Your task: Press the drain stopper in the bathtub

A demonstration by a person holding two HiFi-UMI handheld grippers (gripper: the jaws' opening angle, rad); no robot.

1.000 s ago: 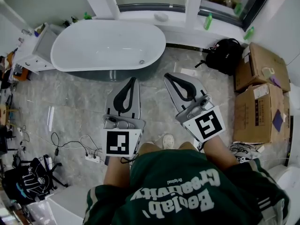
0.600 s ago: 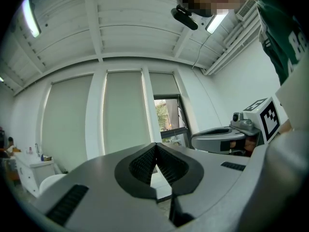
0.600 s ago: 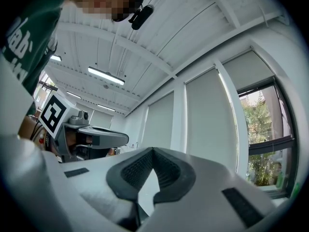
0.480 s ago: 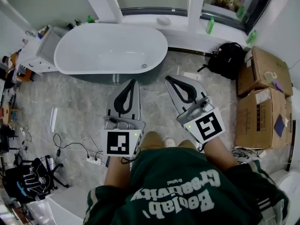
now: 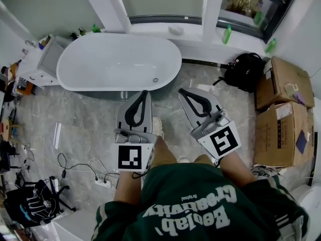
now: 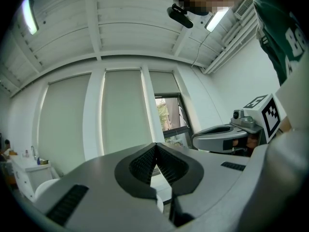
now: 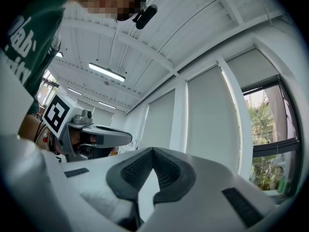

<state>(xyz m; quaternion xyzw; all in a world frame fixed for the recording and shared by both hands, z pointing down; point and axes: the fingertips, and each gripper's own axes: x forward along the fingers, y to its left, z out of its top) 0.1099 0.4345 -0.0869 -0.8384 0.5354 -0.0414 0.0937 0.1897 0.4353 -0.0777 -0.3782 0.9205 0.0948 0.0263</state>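
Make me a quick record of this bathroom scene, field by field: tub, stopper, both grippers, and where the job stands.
bathtub: white, below the window
drain stopper: in the tub bottom, at the end nearer the grippers
left gripper: jaws shut, empty, over the floor short of the tub
right gripper: jaws shut, empty, beside the left one
job: stopper not yet pressed
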